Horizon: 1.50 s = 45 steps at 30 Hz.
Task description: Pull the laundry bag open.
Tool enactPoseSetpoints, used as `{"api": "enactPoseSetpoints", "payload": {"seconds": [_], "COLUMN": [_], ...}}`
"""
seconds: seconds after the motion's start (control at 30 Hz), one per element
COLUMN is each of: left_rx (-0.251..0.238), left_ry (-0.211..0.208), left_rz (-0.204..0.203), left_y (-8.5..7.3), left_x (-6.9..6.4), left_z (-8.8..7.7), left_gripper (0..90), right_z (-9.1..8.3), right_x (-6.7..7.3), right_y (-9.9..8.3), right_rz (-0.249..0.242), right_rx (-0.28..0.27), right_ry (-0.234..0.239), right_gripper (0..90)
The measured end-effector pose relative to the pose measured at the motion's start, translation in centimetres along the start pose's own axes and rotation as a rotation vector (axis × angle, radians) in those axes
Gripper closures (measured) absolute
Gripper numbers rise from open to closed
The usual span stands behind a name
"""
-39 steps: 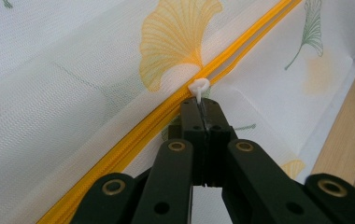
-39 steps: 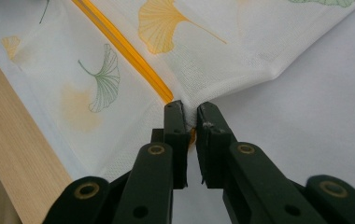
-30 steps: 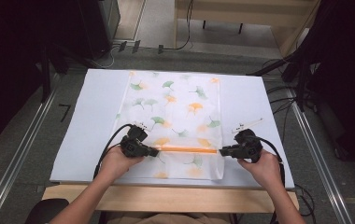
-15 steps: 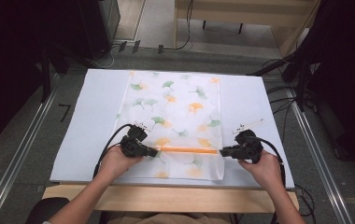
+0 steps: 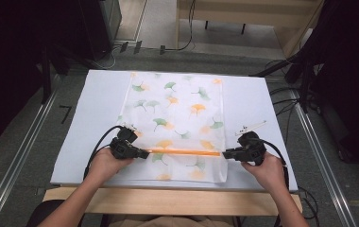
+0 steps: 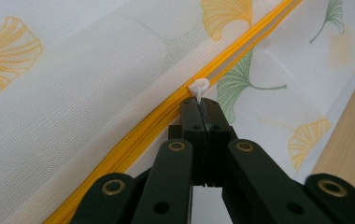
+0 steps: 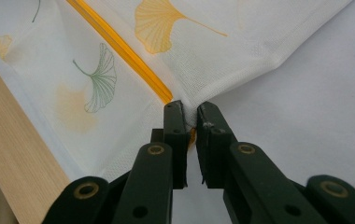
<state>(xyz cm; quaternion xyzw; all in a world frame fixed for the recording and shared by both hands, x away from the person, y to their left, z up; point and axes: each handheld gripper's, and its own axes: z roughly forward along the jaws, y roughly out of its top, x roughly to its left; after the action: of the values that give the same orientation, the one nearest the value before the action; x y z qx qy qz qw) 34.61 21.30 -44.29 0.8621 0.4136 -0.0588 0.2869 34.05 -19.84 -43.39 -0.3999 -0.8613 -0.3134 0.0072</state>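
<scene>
A white mesh bag (image 5: pixel 177 118) printed with green and orange ginkgo leaves lies flat on the table, an orange zipper (image 5: pixel 184 152) running across its near part. My left gripper (image 5: pixel 145 153) sits at the zipper's left end, shut on the white zipper pull (image 6: pixel 199 87); in the left gripper view the zipper (image 6: pixel 166 109) runs diagonally past the jaws. My right gripper (image 5: pixel 224 153) is at the bag's right edge, shut on the bag's corner (image 7: pixel 188 119) where the zipper (image 7: pixel 119 51) ends, lifting the fabric into a small peak.
The bag rests on a white board (image 5: pixel 92 118) over a wooden table whose front edge (image 5: pixel 168 201) runs near the person's forearms. A small white pen-like object (image 5: pixel 251 126) lies right of the bag. Cables (image 5: pixel 286 101) and metal rails (image 5: pixel 26 137) flank the board.
</scene>
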Motion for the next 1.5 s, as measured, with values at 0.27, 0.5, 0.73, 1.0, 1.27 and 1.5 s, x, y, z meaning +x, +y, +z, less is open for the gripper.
{"api": "enactPoseSetpoints", "payload": {"seconds": [0.27, 0.5, 0.73, 1.0, 1.27, 1.5], "left_rx": [0.004, 0.013, 0.018, 0.033, 0.039, 0.032], "left_ry": [0.002, -0.012, -0.021, -0.013, 0.001, 0.002], "left_rz": [-0.020, -0.017, -0.025, -0.032, -0.060, -0.073], "left_y": [-0.1, 0.0, -0.1, -0.6, -1.6, -1.9], "left_x": [0.0, 0.2, 0.4, 1.1, 2.3, 2.5], "left_z": [0.1, 0.2, 0.1, -0.5, -1.6, -1.9], "left_gripper": [90.0, 90.0, 90.0, 90.0, 90.0, 90.0], "right_z": [0.0, -0.1, 0.0, 0.0, 0.1, 0.2], "right_x": [0.0, -0.1, -0.1, -0.1, -0.2, -0.2], "right_y": [0.0, -0.1, 0.0, -0.1, 0.1, 0.2], "right_rz": [0.001, 0.011, 0.010, 0.008, 0.003, 0.003], "right_rx": [0.002, 0.005, 0.008, 0.012, 0.019, 0.021], "right_ry": [-0.001, 0.000, 0.001, 0.003, 0.000, 0.001], "right_gripper": [84.5, 84.4, 84.4, 84.3, 84.3, 84.3]}}
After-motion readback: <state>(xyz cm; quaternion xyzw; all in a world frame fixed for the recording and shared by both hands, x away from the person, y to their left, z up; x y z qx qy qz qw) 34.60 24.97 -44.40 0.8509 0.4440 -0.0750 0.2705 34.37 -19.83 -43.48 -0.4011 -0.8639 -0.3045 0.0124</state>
